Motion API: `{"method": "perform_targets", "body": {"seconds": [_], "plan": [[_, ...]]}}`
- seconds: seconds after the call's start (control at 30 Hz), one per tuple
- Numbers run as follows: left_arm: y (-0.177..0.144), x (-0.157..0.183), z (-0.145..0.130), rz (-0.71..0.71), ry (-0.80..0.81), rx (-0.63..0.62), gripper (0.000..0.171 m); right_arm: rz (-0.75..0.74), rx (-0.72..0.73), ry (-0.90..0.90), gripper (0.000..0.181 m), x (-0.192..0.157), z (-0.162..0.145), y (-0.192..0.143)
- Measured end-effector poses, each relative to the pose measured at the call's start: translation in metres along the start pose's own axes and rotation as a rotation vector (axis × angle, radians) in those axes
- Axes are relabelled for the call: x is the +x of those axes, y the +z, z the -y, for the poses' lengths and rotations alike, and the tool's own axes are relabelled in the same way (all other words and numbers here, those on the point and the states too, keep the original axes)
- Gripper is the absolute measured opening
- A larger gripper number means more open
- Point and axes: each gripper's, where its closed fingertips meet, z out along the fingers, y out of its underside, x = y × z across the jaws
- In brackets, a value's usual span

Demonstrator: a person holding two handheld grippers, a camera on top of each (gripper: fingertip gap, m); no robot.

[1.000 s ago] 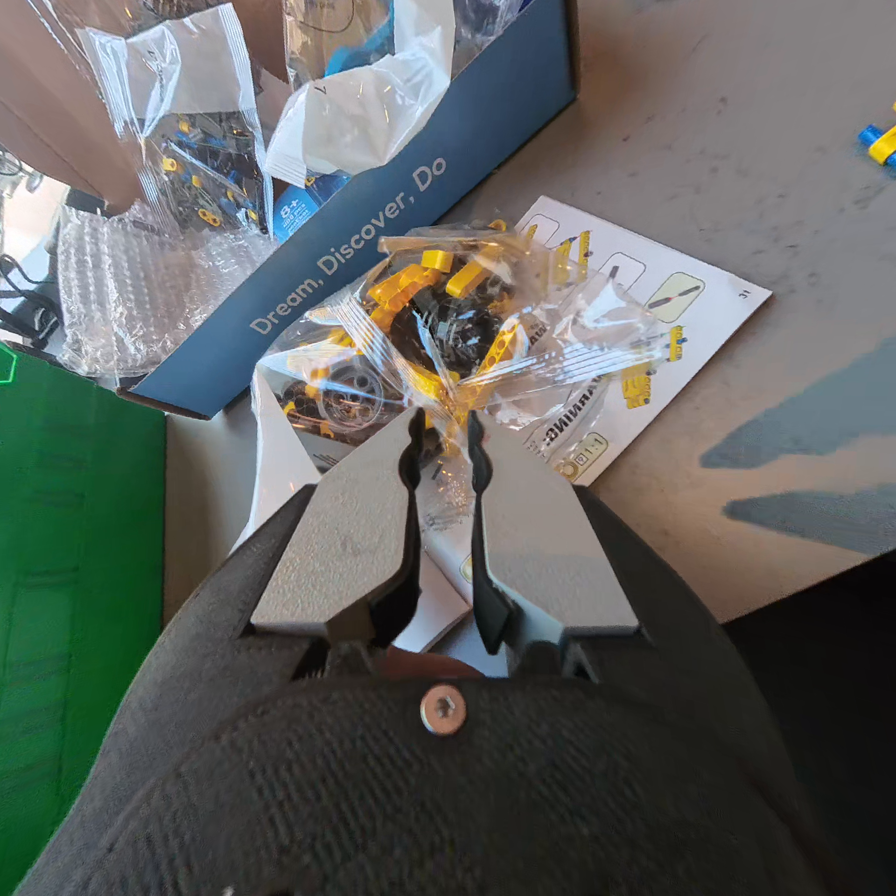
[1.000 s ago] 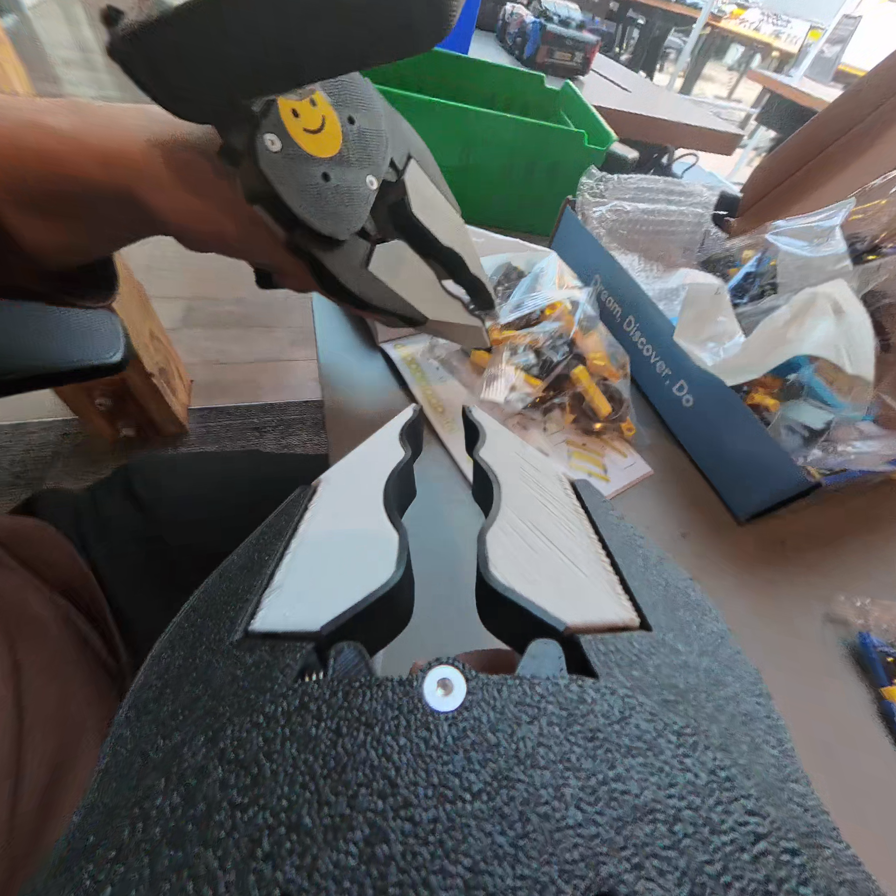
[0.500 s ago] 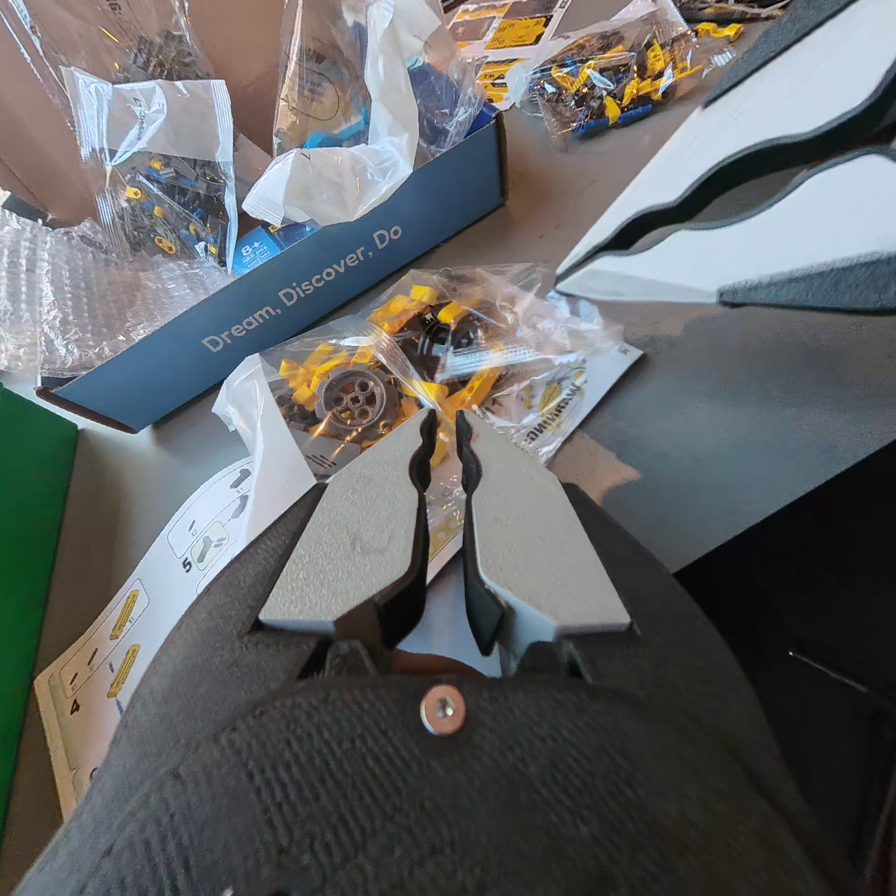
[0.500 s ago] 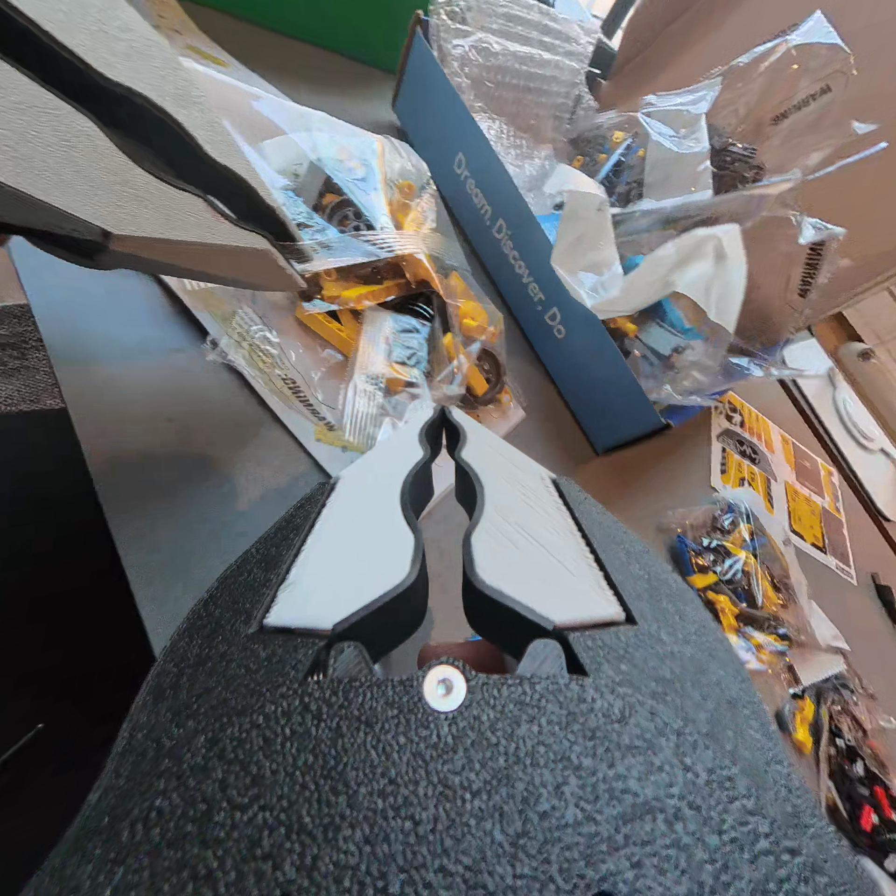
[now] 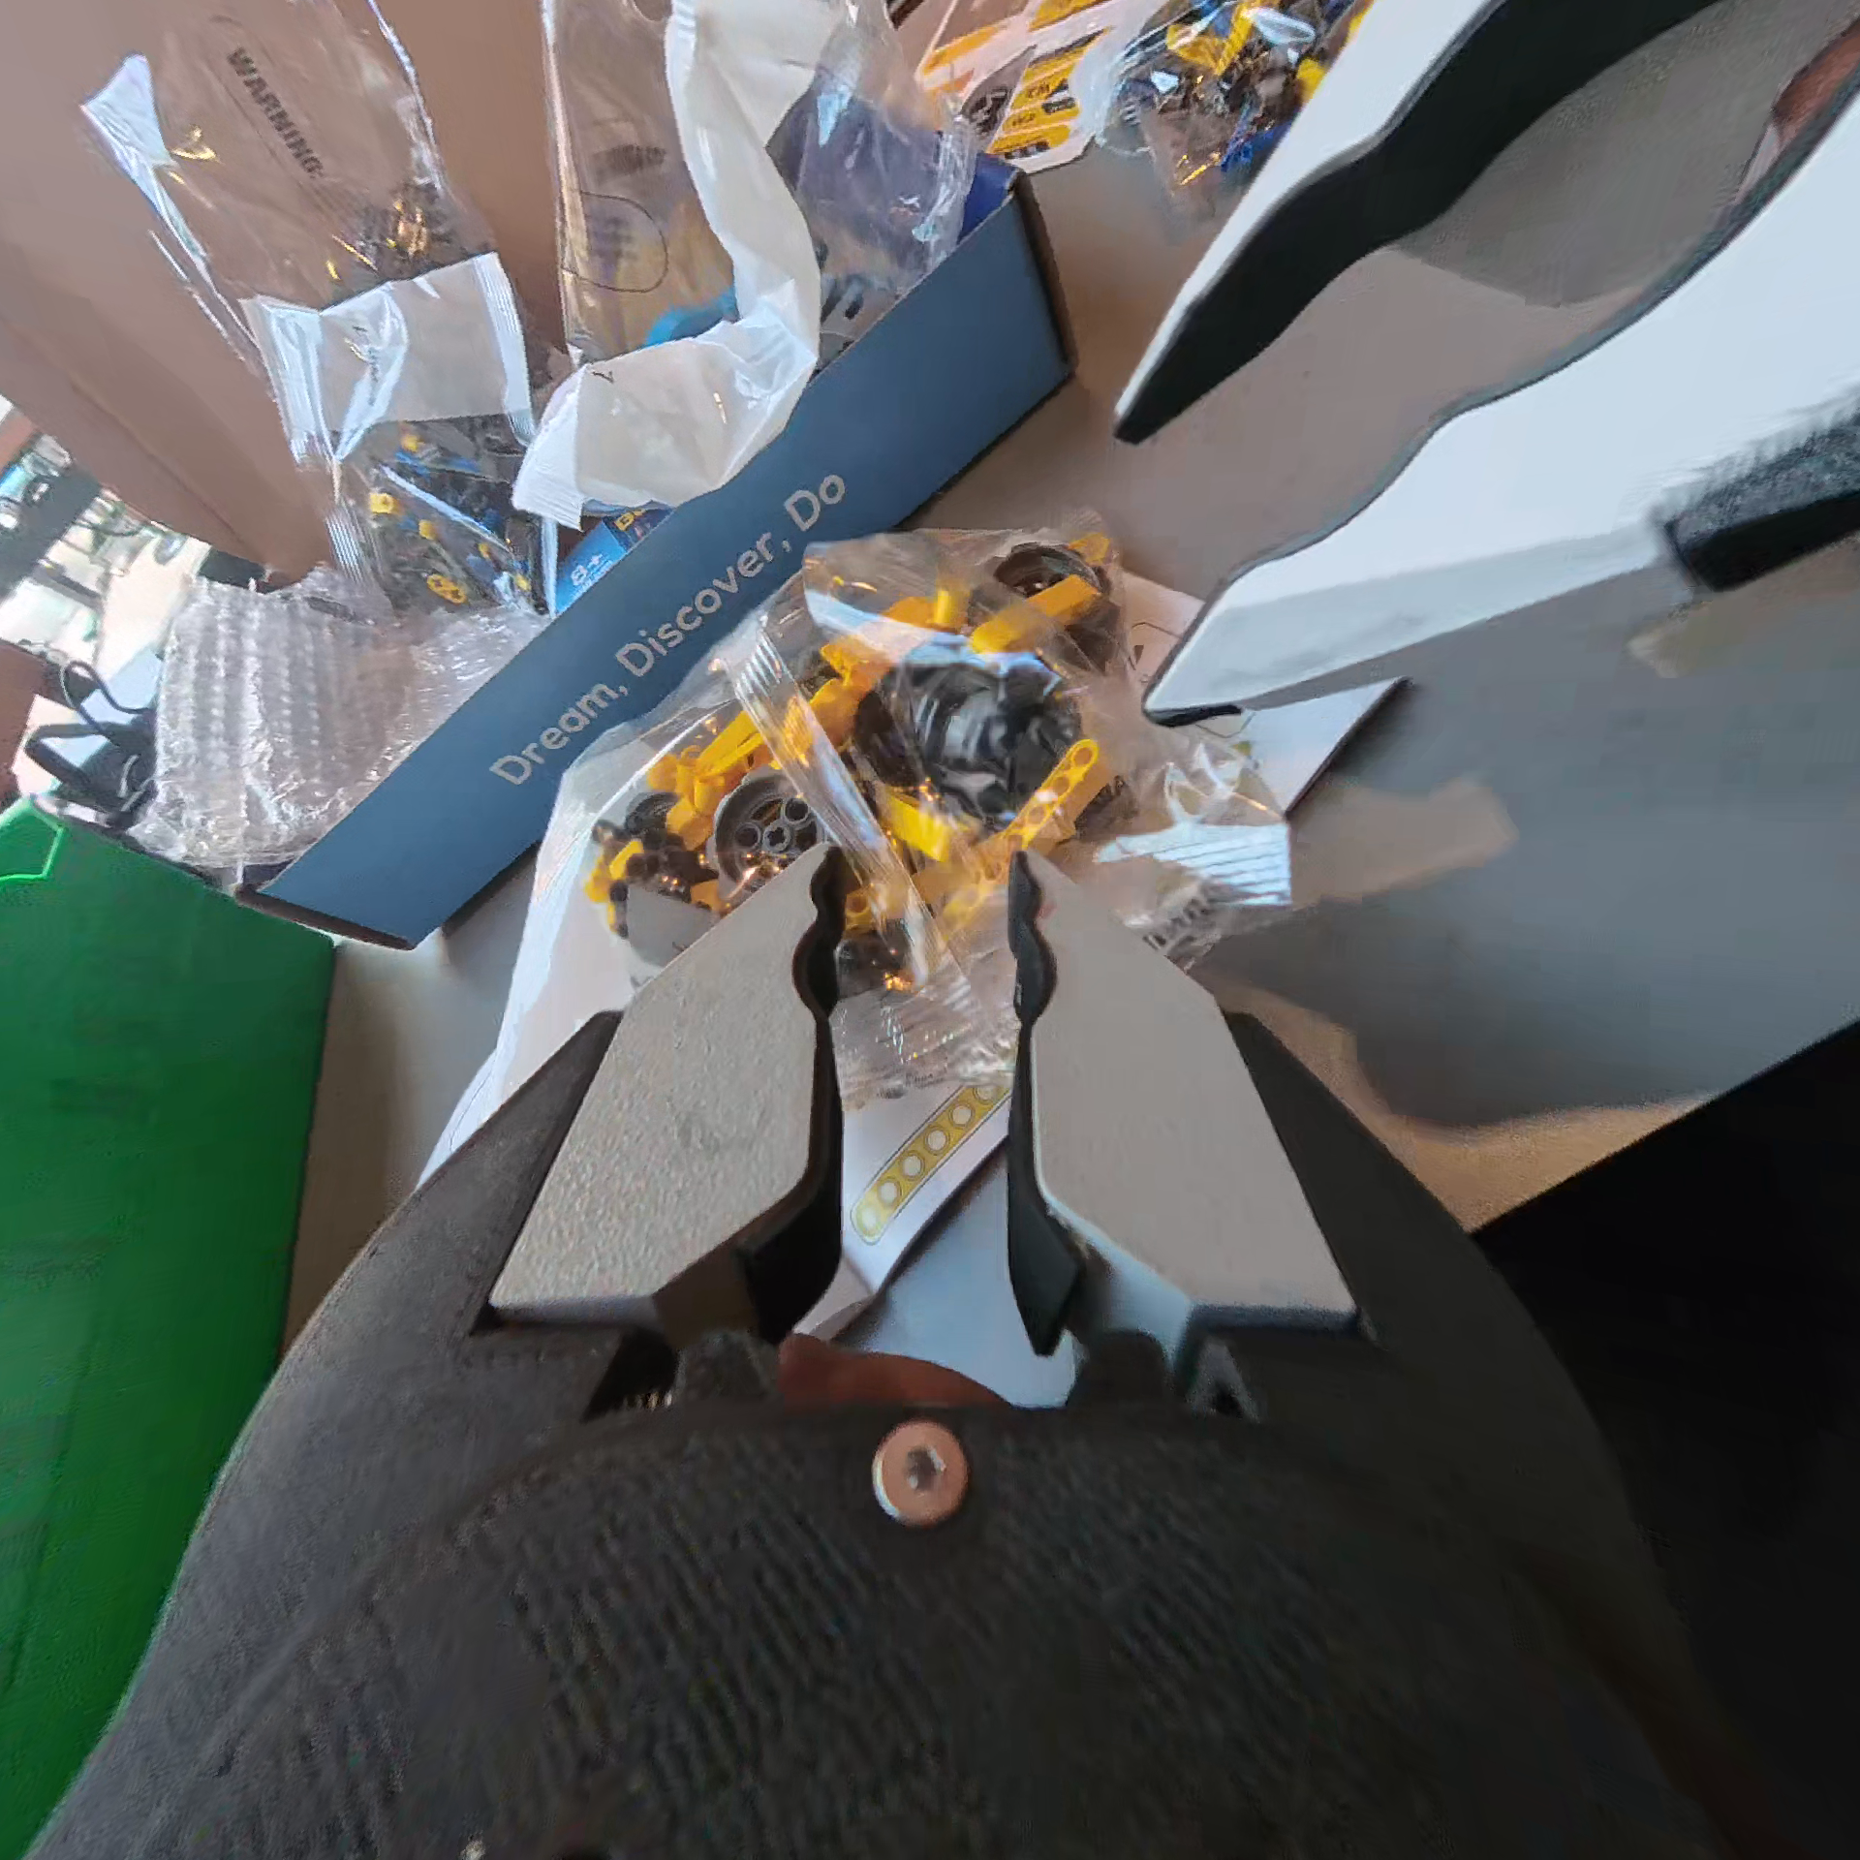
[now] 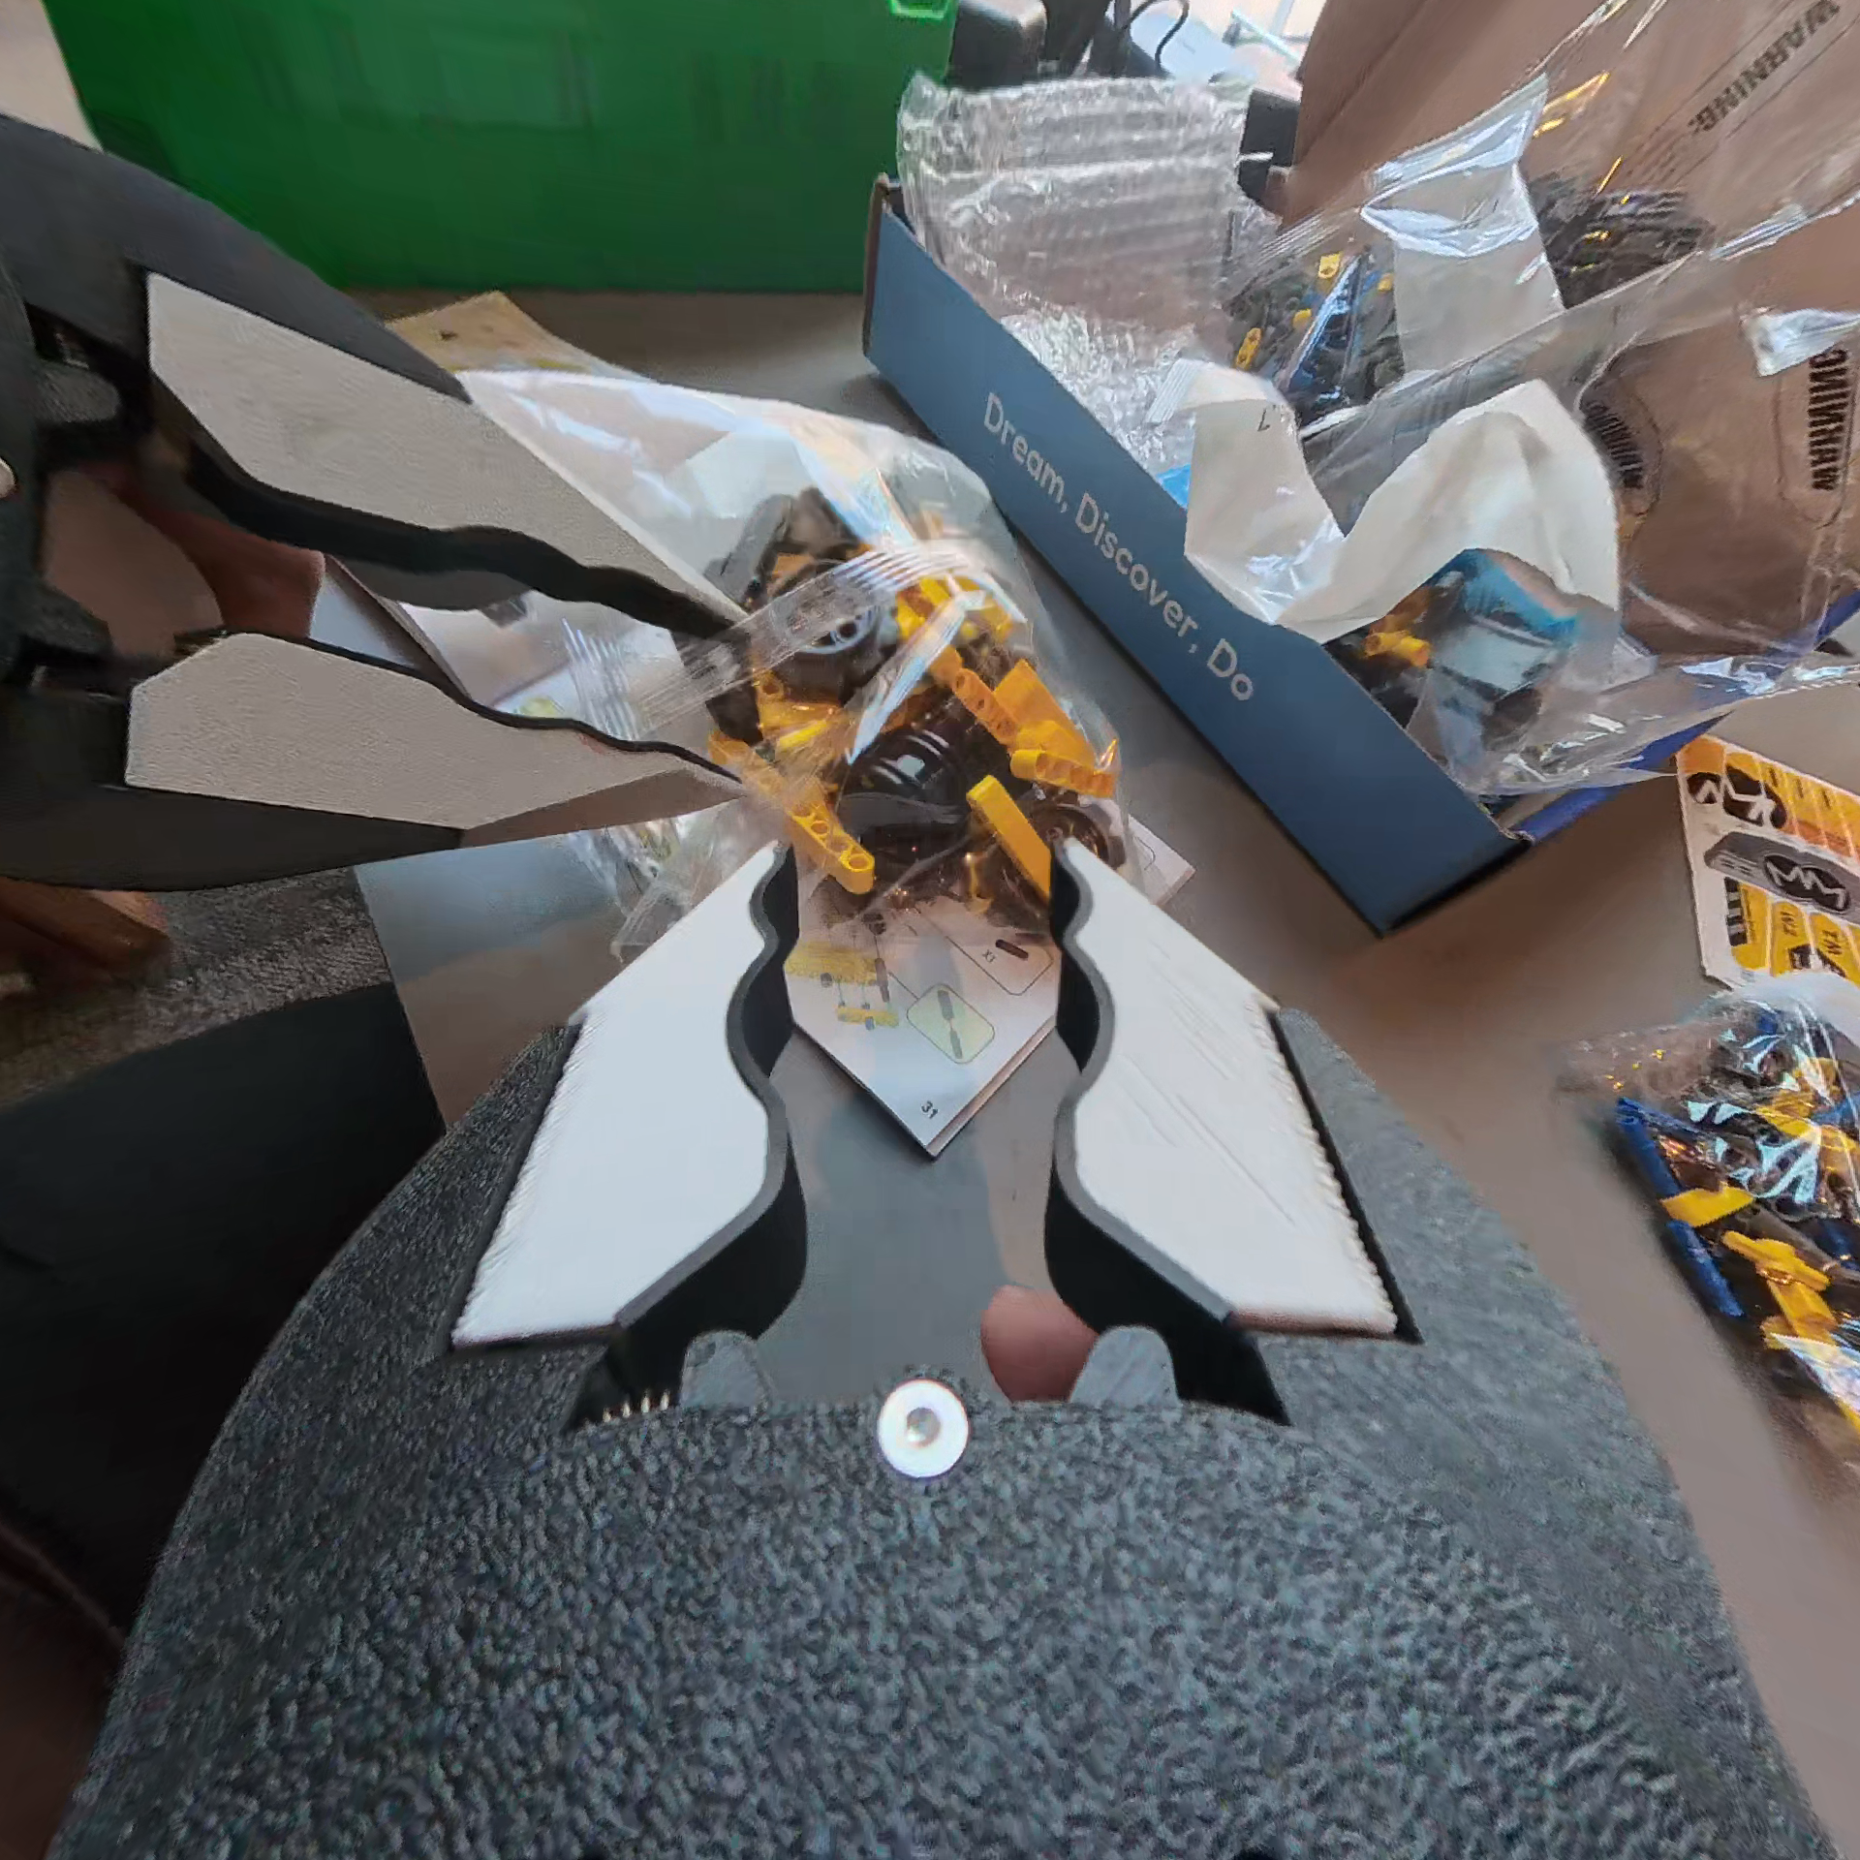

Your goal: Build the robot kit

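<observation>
A clear plastic bag of yellow and black building parts (image 5: 956,725) lies on a printed instruction sheet (image 5: 906,1178) on the grey table. My left gripper (image 5: 921,886) is open, and the bag's crinkled near edge lies between its fingers. My right gripper (image 6: 921,861) is open wide, with its fingertips on either side of the bag's (image 6: 936,725) near end, above the sheet (image 6: 936,1027). The grippers face the bag from two sides. The right gripper shows in the left wrist view (image 5: 1142,569), and the left one in the right wrist view (image 6: 740,705).
A dark blue box (image 6: 1157,624) full of plastic bags and bubble wrap stands just behind the bag. A green bin (image 5: 131,1107) is at the left. Another bag of blue and yellow parts (image 6: 1751,1188) and a sticker sheet (image 6: 1771,866) lie at the right. The table edge is close.
My left gripper was nearly shut on the bag's edge and has opened. My right gripper has opened wide and moved in to the bag's other end.
</observation>
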Motion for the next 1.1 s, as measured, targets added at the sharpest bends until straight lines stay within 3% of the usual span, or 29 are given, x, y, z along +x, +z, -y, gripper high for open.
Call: {"method": "perform_targets", "body": {"seconds": [0.13, 0.2, 0.27, 0.37, 0.43, 0.53, 0.7, 0.83, 1.0, 1.1], "plan": [[-0.017, -0.002, 0.005, -0.045, -0.08, 0.054, 0.032, 0.127, 0.001, 0.088, 0.07, -0.023, 0.003, -0.004], [-0.029, 0.001, 0.008, -0.086, -0.119, 0.082, 0.024, 0.126, -0.039, 0.067, 0.07, -0.03, -0.005, 0.0], [-0.036, 0.01, 0.008, -0.147, -0.125, 0.089, 0.02, 0.072, -0.089, 0.018, 0.062, -0.025, -0.015, 0.009], [-0.038, 0.027, 0.005, -0.234, -0.085, 0.048, 0.021, 0.118, -0.08, 0.047, 0.021, -0.029, -0.016, 0.017], [-0.031, 0.028, -0.001, -0.219, -0.04, 0.011, 0.021, 0.123, -0.051, 0.066, 0.01, -0.027, -0.011, 0.017], [-0.017, 0.026, -0.008, -0.192, 0.017, -0.029, 0.016, 0.135, -0.009, 0.097, 0.001, -0.024, -0.005, 0.012], [-0.003, 0.019, -0.009, -0.155, 0.014, -0.038, 0.0, 0.175, 0.051, 0.165, 0.0, -0.025, 0.0, 0.004], [0.0, 0.007, -0.012, -0.108, -0.045, -0.031, 0.0, 0.177, 0.038, 0.171, 0.008, -0.027, -0.011, 0.002], [-0.007, 0.002, -0.007, -0.058, -0.067, 0.005, 0.0, 0.07, 0.017, 0.001, 0.059, -0.031, -0.009, -0.004], [-0.017, -0.002, -0.004, -0.013, -0.051, 0.004, 0.024, 0.029, 0.038, -0.086, 0.066, -0.04, 0.0, -0.01]]}}
